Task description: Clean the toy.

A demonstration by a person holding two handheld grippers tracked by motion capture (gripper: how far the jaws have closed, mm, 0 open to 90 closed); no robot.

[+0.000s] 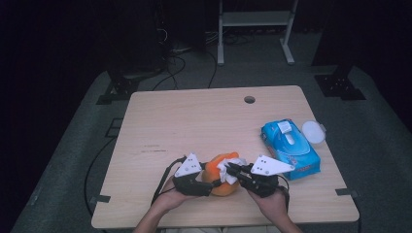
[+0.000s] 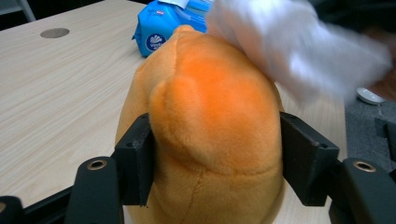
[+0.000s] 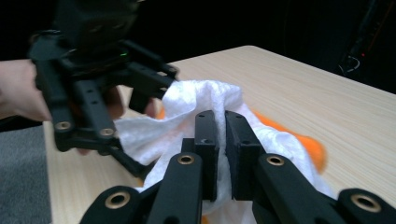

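Two tongs work near the tabletop's (image 1: pixel 194 116) front edge: my left tongs (image 2: pixel 217 154) clamp the orange plush toy (image 2: pixel 210 121), while my right tongs (image 3: pixel 223 154) pinch a white tissue (image 3: pixel 196 100) against it.

Tissue (image 1: pixel 228 169) atop plush toy (image 1: pixel 219 182)

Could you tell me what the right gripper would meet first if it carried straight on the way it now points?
Probably the orange plush toy, since the white wipe in its jaws already lies on it.

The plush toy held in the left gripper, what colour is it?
Orange plush toy, clearest in the left gripper view.
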